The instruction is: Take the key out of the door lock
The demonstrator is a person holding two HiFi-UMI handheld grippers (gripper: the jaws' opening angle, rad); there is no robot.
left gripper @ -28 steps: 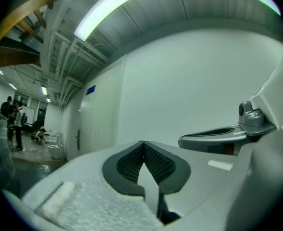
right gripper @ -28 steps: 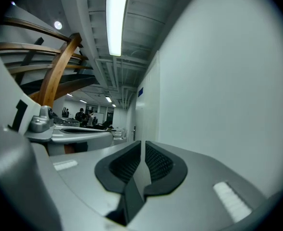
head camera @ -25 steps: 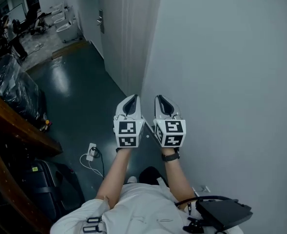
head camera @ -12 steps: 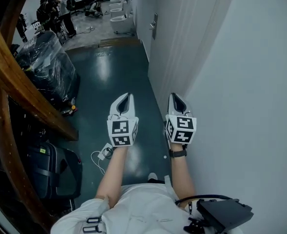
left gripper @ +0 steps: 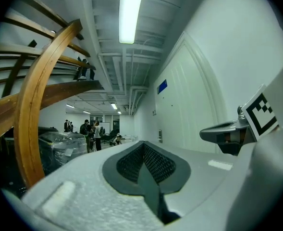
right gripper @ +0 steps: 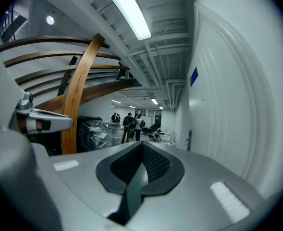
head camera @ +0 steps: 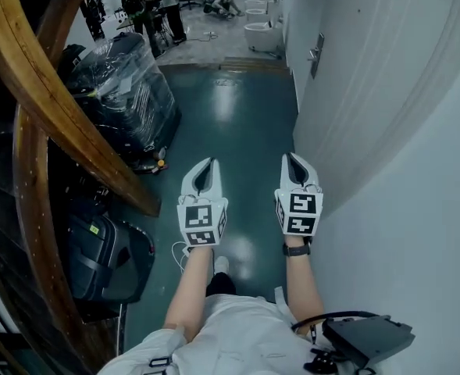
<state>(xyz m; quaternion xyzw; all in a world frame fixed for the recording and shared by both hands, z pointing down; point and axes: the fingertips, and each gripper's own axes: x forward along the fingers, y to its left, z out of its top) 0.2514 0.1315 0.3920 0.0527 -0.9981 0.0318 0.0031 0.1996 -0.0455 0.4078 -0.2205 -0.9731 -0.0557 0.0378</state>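
Legible text: none.
Blue sign [right gripper: 193, 76], high on the white wall [right gripper: 182, 105]: too small to read.
Yellow label [head camera: 94, 229] on the black suitcase [head camera: 108, 260]: unreadable.
Left marker cube [head camera: 201, 223] and right marker cube [head camera: 301, 213]: black-and-white square patterns only, no letters or numbers.

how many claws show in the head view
2. The left claw is over the dark green floor; the right claw is beside the white wall. Both are shut and empty, and neither is hidden.
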